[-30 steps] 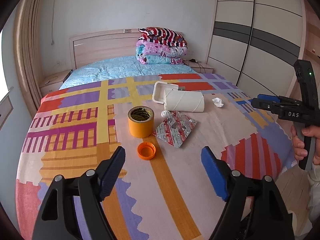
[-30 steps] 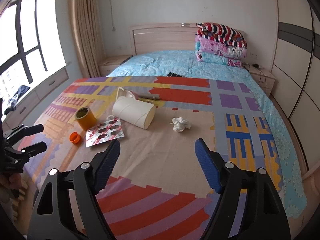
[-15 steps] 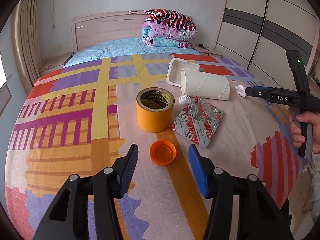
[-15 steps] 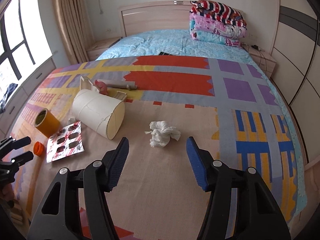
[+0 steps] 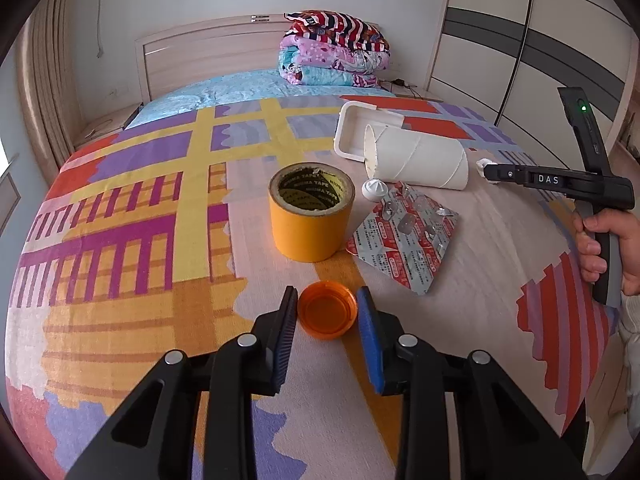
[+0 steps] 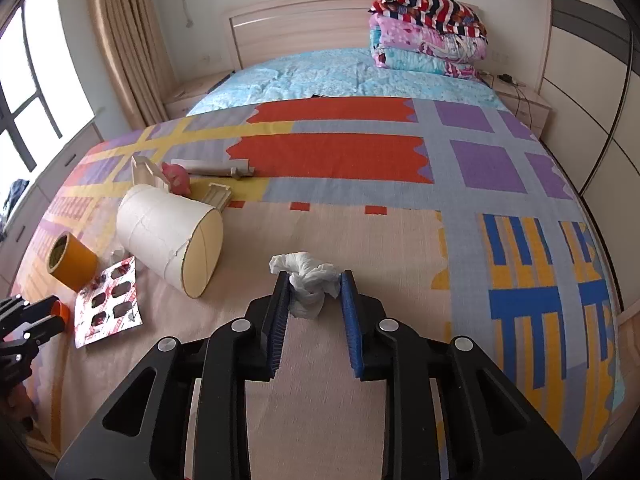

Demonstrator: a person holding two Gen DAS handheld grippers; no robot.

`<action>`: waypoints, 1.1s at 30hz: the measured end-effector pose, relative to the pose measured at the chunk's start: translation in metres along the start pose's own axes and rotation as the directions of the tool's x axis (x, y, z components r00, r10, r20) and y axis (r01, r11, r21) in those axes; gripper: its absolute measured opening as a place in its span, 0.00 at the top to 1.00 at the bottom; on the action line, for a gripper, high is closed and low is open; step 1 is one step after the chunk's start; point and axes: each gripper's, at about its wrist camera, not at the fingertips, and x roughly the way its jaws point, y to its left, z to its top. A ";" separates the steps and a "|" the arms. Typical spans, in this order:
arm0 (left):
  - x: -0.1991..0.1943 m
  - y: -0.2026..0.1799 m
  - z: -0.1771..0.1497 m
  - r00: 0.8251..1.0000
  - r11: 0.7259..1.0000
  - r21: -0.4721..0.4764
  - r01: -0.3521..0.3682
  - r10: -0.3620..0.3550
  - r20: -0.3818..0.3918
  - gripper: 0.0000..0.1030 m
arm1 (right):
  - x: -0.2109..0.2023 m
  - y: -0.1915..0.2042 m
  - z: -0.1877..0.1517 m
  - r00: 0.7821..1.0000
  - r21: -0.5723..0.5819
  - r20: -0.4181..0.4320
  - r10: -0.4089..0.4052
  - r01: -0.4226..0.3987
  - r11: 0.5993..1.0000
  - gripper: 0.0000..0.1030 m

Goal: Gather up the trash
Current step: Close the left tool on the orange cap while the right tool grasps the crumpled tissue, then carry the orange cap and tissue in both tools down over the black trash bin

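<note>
An orange bottle cap (image 5: 328,315) lies open side up on the patterned bedspread, between the two pads of my left gripper (image 5: 327,300), which stand just at its sides. A crumpled white tissue (image 6: 306,282) lies between the pads of my right gripper (image 6: 313,286), touching or nearly touching them. An empty red and silver blister pack (image 5: 404,236) and a small white cap (image 5: 375,191) lie beside an orange tape roll (image 5: 311,211). The right gripper also shows in the left wrist view (image 5: 494,171), the left one in the right wrist view (image 6: 48,310).
A white paper bin (image 5: 416,158) lies on its side in front of a white tray (image 5: 356,130). A pink toy (image 6: 176,178) and beige plastic pieces (image 6: 218,168) lie behind it. Folded quilts (image 5: 334,50) are stacked at the headboard. Wardrobe doors (image 5: 532,52) stand to the right.
Both grippers have moved forward and down and narrowed. The left one now brackets the orange cap; the right one now brackets the tissue.
</note>
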 end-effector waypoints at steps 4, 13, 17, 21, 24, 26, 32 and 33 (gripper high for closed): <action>-0.005 -0.001 -0.001 1.000 1.000 0.004 -0.007 0.007 0.013 0.71 | -0.007 0.004 -0.003 1.000 -0.012 0.011 -0.010 0.010 1.000 0.80; -0.045 -0.014 -0.008 0.997 1.000 0.018 0.016 -0.017 0.071 0.71 | -0.052 0.022 -0.019 0.997 -0.058 0.074 -0.003 0.007 0.998 0.80; -0.066 -0.025 -0.016 0.995 0.999 0.029 0.033 -0.036 0.094 0.71 | -0.080 0.034 -0.033 0.995 -0.085 0.103 0.016 -0.007 0.996 0.80; -0.087 -0.038 -0.029 0.992 0.998 0.043 0.050 -0.054 0.110 0.71 | -0.109 0.048 -0.050 0.991 -0.109 0.130 0.042 -0.028 0.994 0.80; -0.100 -0.047 -0.041 0.991 0.997 0.054 0.059 -0.064 0.114 0.71 | -0.129 0.056 -0.066 0.987 -0.125 0.144 0.065 -0.047 0.991 0.80; -0.109 -0.052 -0.049 0.991 0.996 0.058 0.062 -0.069 0.119 0.71 | -0.142 0.061 -0.078 0.986 -0.131 0.151 0.076 -0.056 0.990 0.80; -0.138 -0.067 -0.073 0.986 0.994 0.079 0.079 -0.089 0.137 0.71 | -0.171 0.084 -0.120 0.978 -0.180 0.151 0.142 -0.114 0.977 0.80; -0.142 -0.070 -0.077 0.986 0.993 0.080 0.082 -0.093 0.139 0.71 | -0.174 0.087 -0.127 0.977 -0.187 0.146 0.153 -0.125 0.974 0.80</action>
